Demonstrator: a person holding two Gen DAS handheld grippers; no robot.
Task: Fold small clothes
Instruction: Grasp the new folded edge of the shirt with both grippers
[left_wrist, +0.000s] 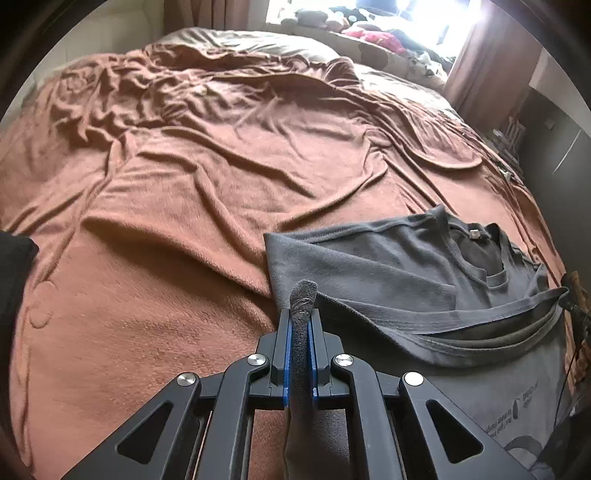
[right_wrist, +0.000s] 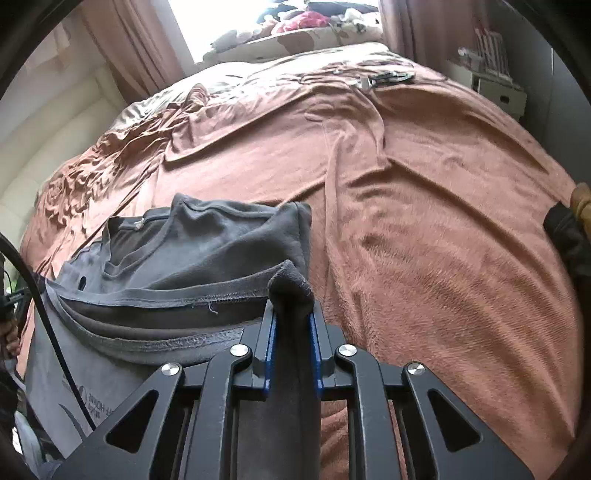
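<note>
A dark grey T-shirt (left_wrist: 399, 273) lies partly folded on a brown blanket, its collar and label toward the far side. My left gripper (left_wrist: 300, 325) is shut on the shirt's hem at one lower corner and holds it lifted over the body. My right gripper (right_wrist: 291, 321) is shut on the other corner of the same grey T-shirt (right_wrist: 192, 258), also lifted. The hem stretches between the two grippers. The lower part with white print hangs down toward me.
The wrinkled brown blanket (left_wrist: 192, 192) covers a wide bed. Small metal items (right_wrist: 384, 78) lie at its far edge. A window sill with piled clothes (left_wrist: 373, 35) is beyond, curtains beside it, and a shelf (right_wrist: 495, 85) at the right.
</note>
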